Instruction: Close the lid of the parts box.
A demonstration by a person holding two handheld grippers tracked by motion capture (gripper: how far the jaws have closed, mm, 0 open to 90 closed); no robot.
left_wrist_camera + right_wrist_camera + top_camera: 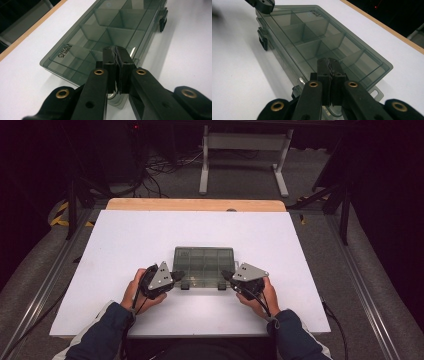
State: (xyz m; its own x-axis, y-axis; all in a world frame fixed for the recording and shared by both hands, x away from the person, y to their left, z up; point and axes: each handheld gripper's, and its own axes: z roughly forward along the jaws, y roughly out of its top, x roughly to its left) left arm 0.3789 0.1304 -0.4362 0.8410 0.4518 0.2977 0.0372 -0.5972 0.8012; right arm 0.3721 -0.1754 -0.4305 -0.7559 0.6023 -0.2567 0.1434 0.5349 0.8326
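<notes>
A smoky clear compartment box (204, 265) lies closed on the white table (125, 250), near the person's edge, with 2 dark latches (185, 285) on its near side. The left gripper (176, 275) sits at the box's near left corner, its jaws pressed together with nothing between them, tips over the lid edge. The right gripper (225, 276) mirrors it at the near right corner, jaws likewise closed and empty, tips over the lid

A white table (125, 245) with a wooden far edge stands on grey carpet (310, 170) (cables trailing) in a dark room.
</notes>
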